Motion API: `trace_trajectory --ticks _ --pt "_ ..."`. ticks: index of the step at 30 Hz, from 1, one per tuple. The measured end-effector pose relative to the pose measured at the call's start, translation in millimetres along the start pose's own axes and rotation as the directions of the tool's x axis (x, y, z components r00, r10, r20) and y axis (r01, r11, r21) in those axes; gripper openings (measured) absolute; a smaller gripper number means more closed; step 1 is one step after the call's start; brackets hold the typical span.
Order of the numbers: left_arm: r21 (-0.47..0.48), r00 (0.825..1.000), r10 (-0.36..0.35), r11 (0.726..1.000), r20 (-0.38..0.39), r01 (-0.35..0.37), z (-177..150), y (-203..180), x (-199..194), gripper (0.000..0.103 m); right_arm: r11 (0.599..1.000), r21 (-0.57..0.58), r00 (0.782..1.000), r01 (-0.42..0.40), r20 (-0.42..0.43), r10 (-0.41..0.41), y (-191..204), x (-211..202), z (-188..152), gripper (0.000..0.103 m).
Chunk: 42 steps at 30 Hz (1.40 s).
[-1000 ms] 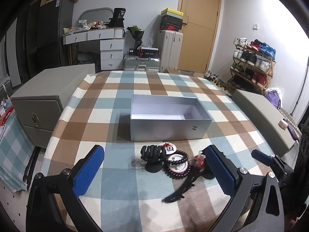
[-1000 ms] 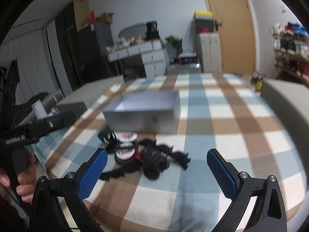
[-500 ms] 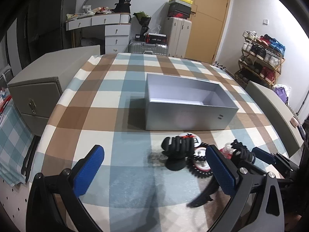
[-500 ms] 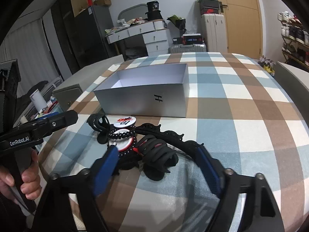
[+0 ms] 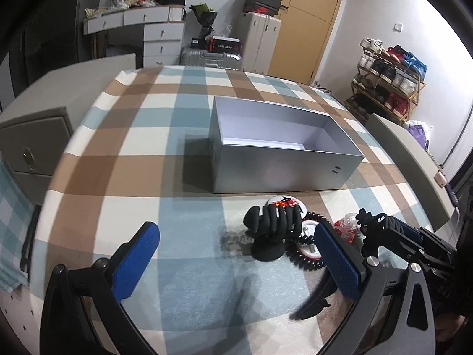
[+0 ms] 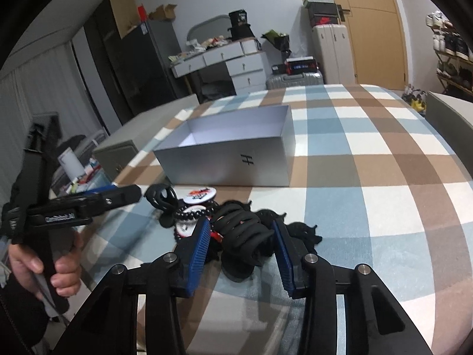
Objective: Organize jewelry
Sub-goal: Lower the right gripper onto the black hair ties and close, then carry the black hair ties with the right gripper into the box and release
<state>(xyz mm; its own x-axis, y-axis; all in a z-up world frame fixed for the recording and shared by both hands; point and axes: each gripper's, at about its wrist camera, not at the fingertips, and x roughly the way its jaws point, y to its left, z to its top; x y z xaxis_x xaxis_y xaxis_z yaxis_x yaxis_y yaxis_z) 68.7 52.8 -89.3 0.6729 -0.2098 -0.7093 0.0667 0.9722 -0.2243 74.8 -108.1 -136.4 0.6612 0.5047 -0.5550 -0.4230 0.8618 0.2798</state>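
An open silver box stands on the checked tablecloth; it also shows in the right wrist view. In front of it lies a pile of jewelry: a black hand-shaped stand, round badges, a black bead bracelet. My right gripper has its blue pads either side of a second black hand-shaped stand, nearly closed on it, contact unclear. My left gripper is open and empty, hovering just before the pile.
Grey cabinets flank the table on the left and right. A shoe rack, suitcases and a desk with drawers stand behind. A black curved hairband lies near the front edge.
My right gripper has moved in and narrowed around the black hand-shaped stand. My left gripper has shifted left relative to the pile and stayed open.
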Motion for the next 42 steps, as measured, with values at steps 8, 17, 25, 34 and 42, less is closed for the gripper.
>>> trace_trajectory --ticks 8,17,25,34,42 --pt "-0.022 0.995 -0.084 0.996 -0.062 0.083 6 -4 17 0.095 0.997 -0.008 0.993 -0.074 0.091 0.075 0 -16 6 0.041" --pt "-0.018 0.981 -0.139 0.990 -0.133 0.138 1 -11 26 0.067 0.995 -0.028 0.984 -0.097 0.146 0.100 -1 -23 18 0.041" --pt "0.026 0.981 -0.119 0.992 -0.150 0.125 3 -11 30 0.044 0.993 -0.023 0.980 -0.115 0.162 0.117 -7 -20 25 0.041" --pt "0.037 0.993 -0.082 0.996 -0.080 0.085 10 -3 6 0.044 0.991 -0.037 0.978 -0.129 0.158 0.133 -2 -15 32 0.041" --pt "0.100 0.992 -0.120 0.988 0.035 0.116 39 -11 -19 0.044 0.989 -0.031 0.974 -0.147 0.170 0.150 0 -12 63 0.041"
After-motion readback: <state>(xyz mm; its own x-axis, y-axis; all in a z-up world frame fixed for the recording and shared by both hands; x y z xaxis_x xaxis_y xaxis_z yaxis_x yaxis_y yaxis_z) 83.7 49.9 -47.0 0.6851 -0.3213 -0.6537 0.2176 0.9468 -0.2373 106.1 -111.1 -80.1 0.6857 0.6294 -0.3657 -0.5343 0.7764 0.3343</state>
